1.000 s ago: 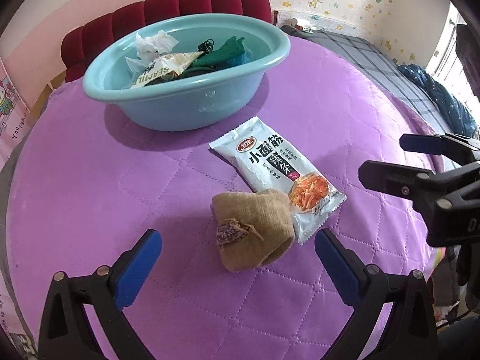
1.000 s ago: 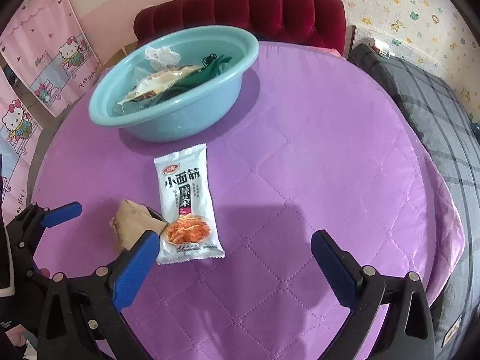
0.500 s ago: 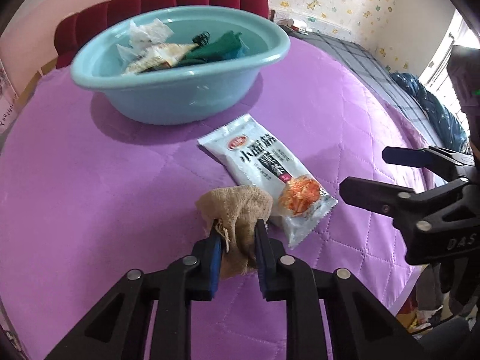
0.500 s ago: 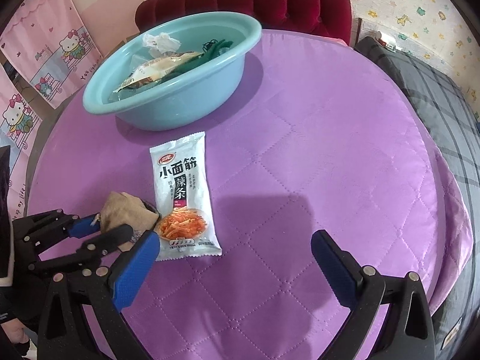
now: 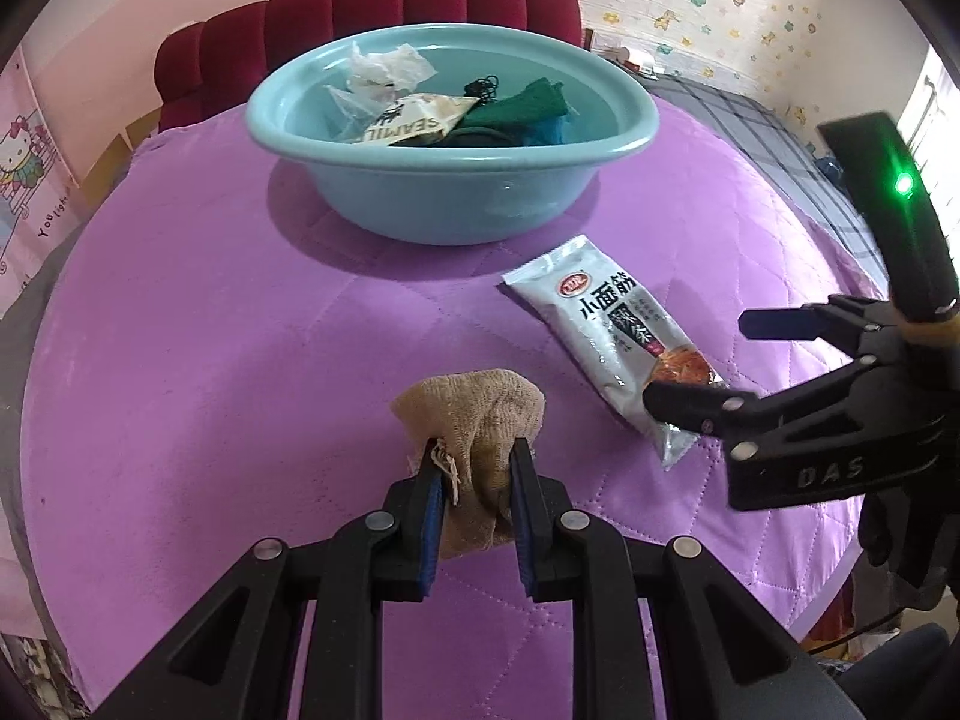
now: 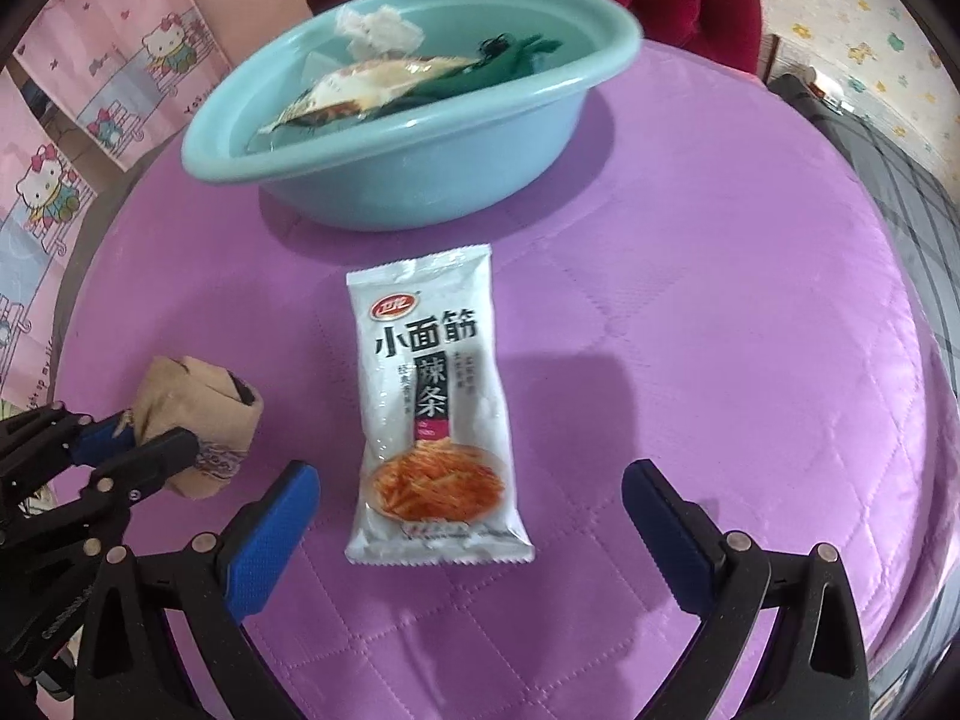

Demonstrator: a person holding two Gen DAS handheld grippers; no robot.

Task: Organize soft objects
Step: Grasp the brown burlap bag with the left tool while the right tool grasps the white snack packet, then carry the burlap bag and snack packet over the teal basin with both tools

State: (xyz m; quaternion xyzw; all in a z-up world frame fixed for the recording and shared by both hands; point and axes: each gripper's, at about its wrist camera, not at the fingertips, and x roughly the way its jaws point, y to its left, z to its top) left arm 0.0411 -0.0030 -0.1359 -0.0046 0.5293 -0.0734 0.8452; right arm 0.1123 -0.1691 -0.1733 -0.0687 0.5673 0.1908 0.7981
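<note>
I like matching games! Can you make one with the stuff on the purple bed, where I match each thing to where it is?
Things:
1. tan cloth pouch
2. white snack packet
3. green cloth
4. right tool

Places or states:
A. inside the blue basin
B. pinched in the left tool
C. open, with its pads on either side of the packet's near end
D. lying flat on the purple quilt, in front of the basin

Pairs: 1-B, 2-D, 3-A, 4-C
</note>
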